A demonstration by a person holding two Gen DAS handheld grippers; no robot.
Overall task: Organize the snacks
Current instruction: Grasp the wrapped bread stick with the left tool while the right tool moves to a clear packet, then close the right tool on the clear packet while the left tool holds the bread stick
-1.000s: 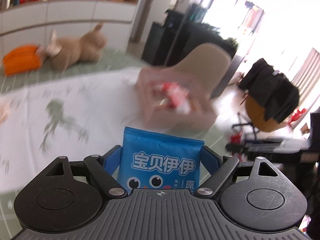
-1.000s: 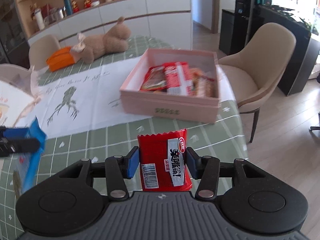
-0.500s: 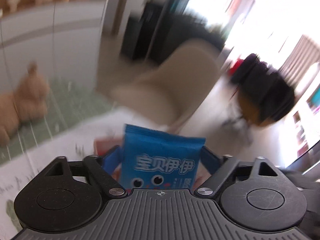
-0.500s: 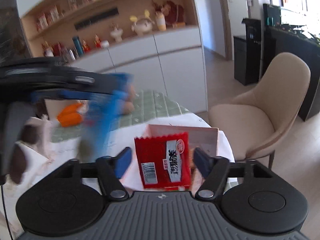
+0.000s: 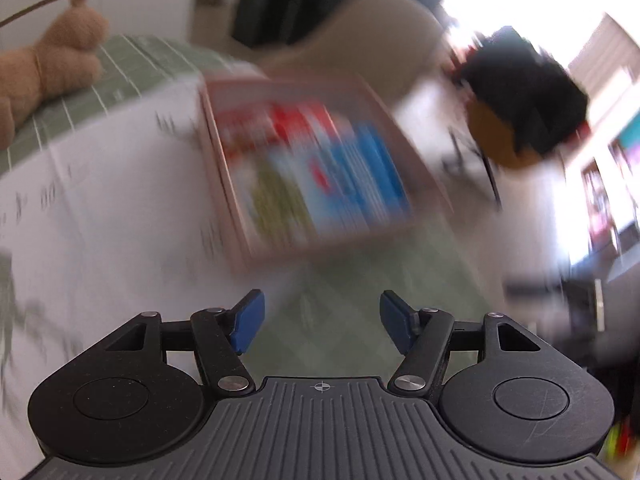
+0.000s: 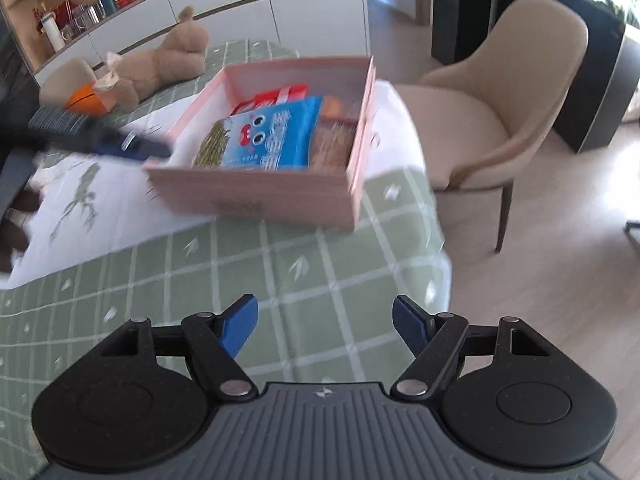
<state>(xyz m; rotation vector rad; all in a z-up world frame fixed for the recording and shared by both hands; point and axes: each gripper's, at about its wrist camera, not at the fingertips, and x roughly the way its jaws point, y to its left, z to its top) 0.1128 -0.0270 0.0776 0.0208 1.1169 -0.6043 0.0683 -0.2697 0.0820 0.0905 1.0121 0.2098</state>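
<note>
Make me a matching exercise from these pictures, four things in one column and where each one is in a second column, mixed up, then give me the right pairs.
Things
1. blue snack packet with cartoon eyes
2. tan plush rabbit toy
3. beige upholstered chair
4. right gripper

Places
A. on the floor beside the table
B. lying on the green checked tablecloth behind the box
C. open and empty over the tablecloth
D. on top inside the pink cardboard box

Pairs: 1-D, 2-B, 3-A, 4-C
</note>
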